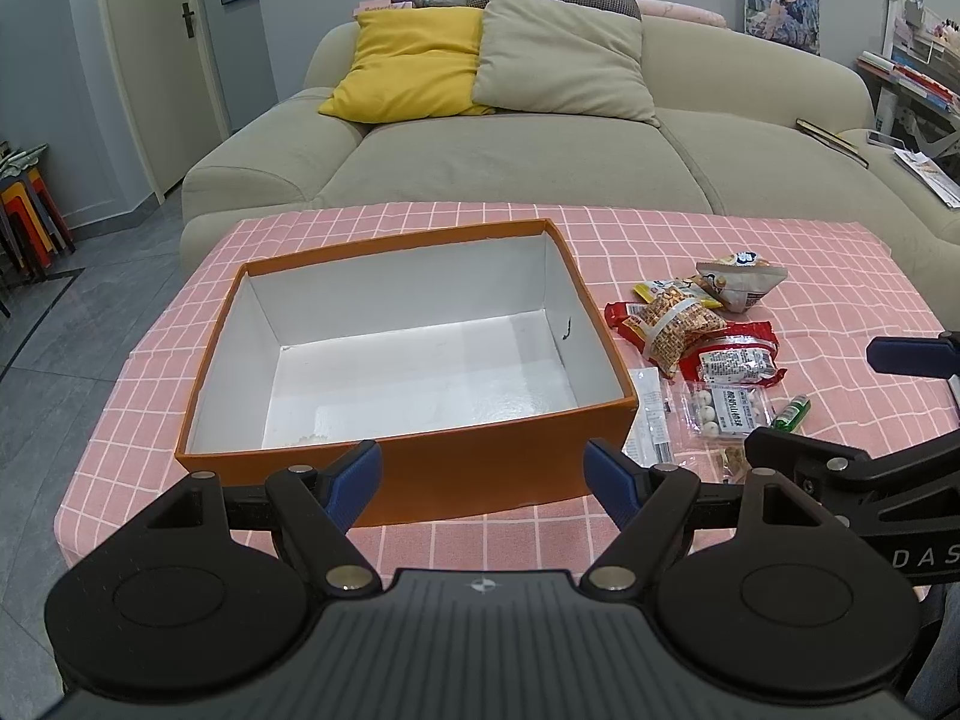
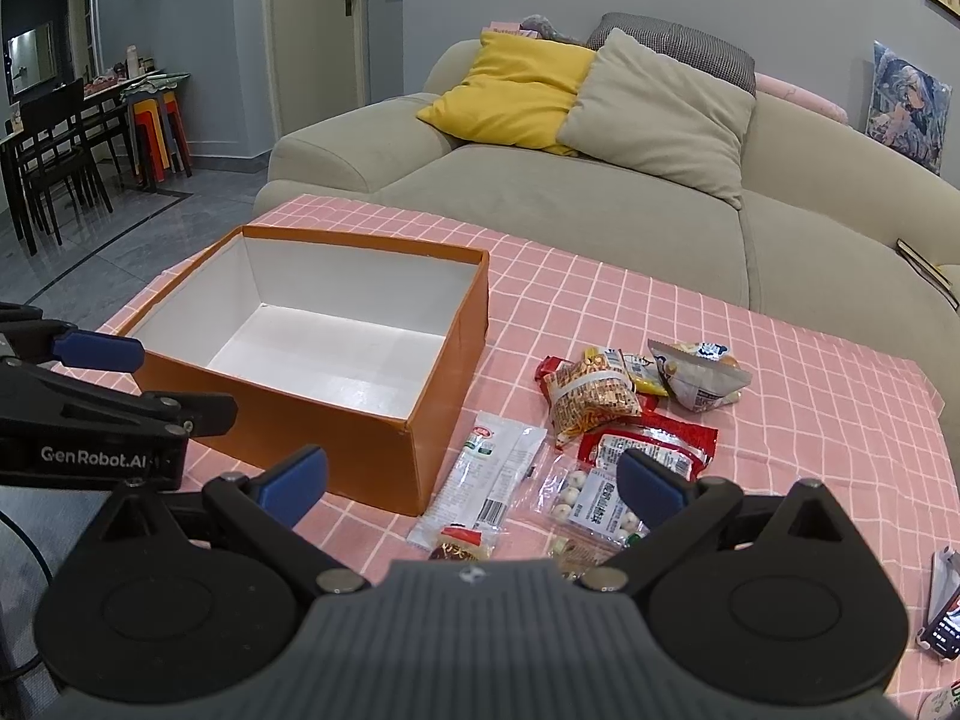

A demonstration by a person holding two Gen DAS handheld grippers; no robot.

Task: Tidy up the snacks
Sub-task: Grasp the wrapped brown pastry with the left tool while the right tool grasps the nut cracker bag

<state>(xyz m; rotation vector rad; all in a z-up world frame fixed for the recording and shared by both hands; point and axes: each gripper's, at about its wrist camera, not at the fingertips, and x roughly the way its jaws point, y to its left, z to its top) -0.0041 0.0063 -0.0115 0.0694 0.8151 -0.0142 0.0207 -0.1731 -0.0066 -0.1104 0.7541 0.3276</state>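
Both grippers hang over the near table edge, jaws spread wide, holding nothing: left gripper (image 1: 483, 476) before the box (image 1: 510, 456), right gripper (image 2: 474, 483) above the snacks (image 2: 606, 402). Box sits open, white inside, left of the right gripper. Snack packets lie scattered on the pink cloth (image 2: 780, 372) just right of the box. Sofa (image 1: 540, 162) beyond.

Lighting: even, moderately bright indoor light from above. Glare: pale sheen on the white floor of the orange box (image 1: 420, 372). Shadows: soft, short, under snack packets. Focus: sharp throughout, no motion blur. Distortion: strong fisheye bending at edges, dark vignetted corners.
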